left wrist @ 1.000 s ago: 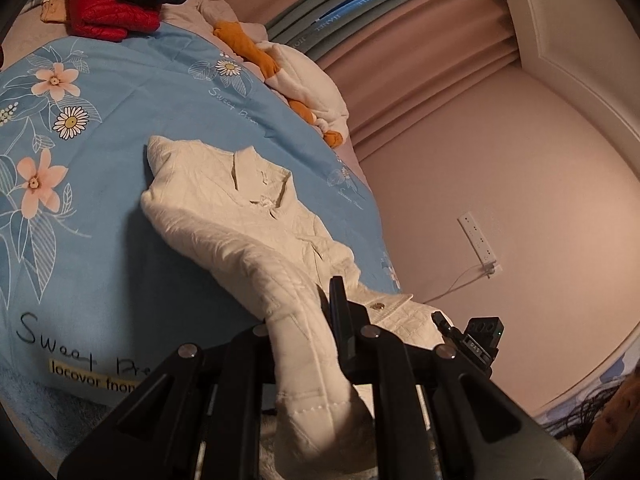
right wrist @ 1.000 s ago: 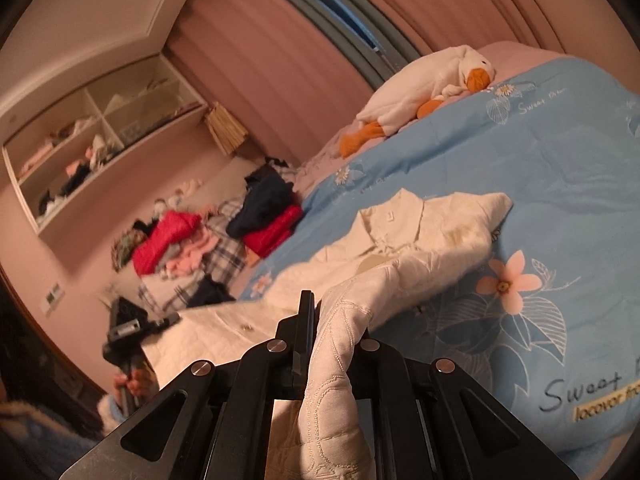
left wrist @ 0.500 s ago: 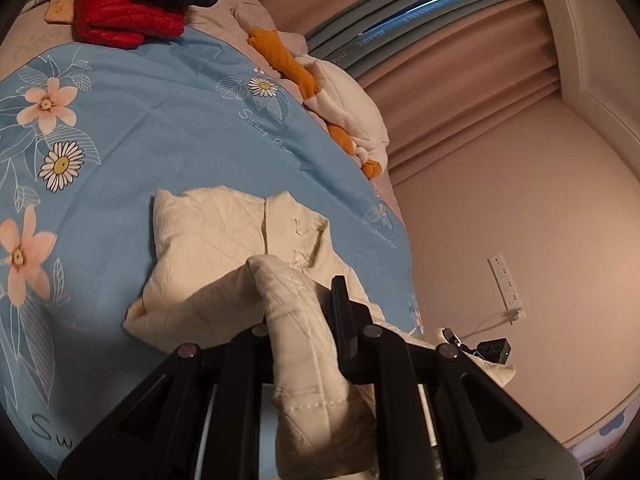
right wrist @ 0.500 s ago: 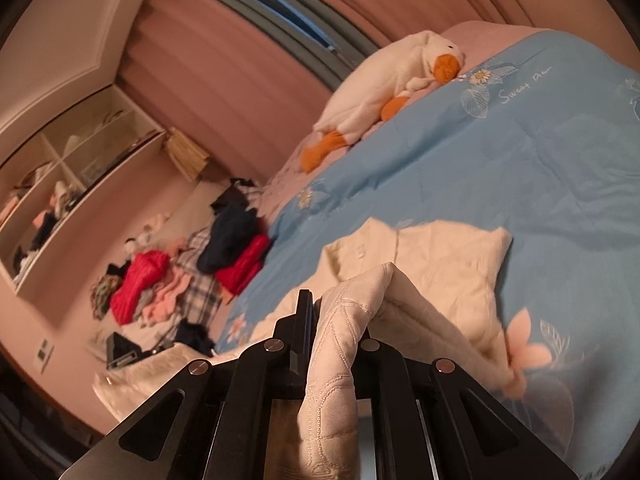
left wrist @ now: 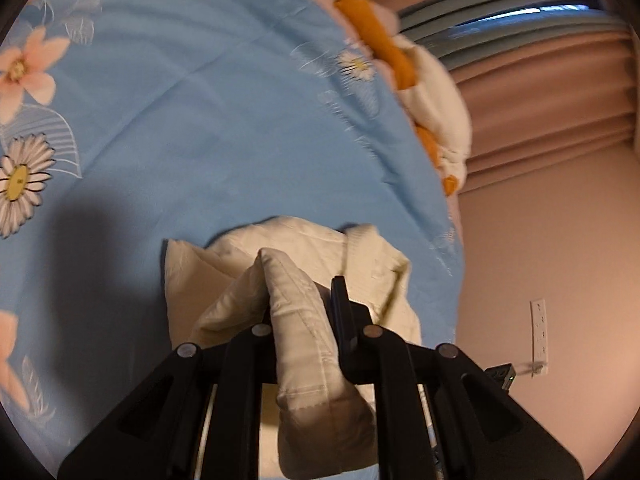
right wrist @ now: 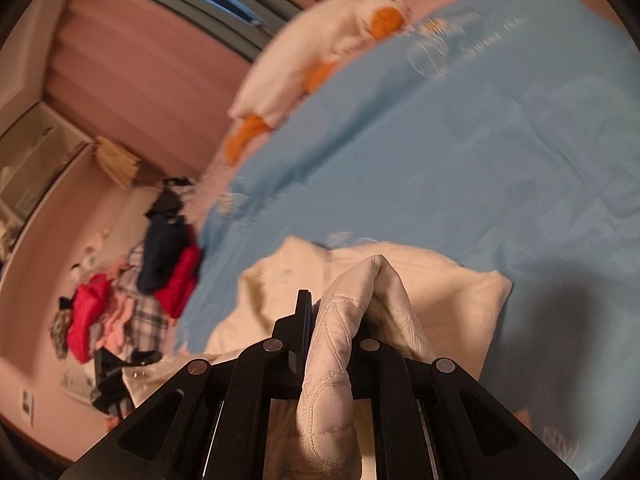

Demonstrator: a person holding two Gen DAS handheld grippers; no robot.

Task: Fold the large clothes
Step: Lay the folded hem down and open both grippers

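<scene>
A cream quilted jacket (left wrist: 360, 264) lies on the blue flowered bedspread (left wrist: 224, 120), collar end away from me. My left gripper (left wrist: 304, 316) is shut on a fold of the jacket's cream sleeve (left wrist: 296, 304) and holds it over the jacket body. My right gripper (right wrist: 332, 320) is shut on the other cream sleeve (right wrist: 340, 320), raised above the jacket (right wrist: 440, 280) on the bedspread (right wrist: 440, 152). The jacket's lower part hangs off the near bed edge, mostly hidden behind the grippers.
A white and orange plush duck (right wrist: 320, 68) lies at the head of the bed, also in the left wrist view (left wrist: 424, 92). A pile of red, navy and plaid clothes (right wrist: 132, 296) sits to the side. Curtains (left wrist: 540, 80) and a wall socket (left wrist: 538, 332) stand beyond.
Both grippers have moved forward toward the collar, each carrying its sleeve over the jacket body. The jacket now looks shorter and bunched closer under the grippers.
</scene>
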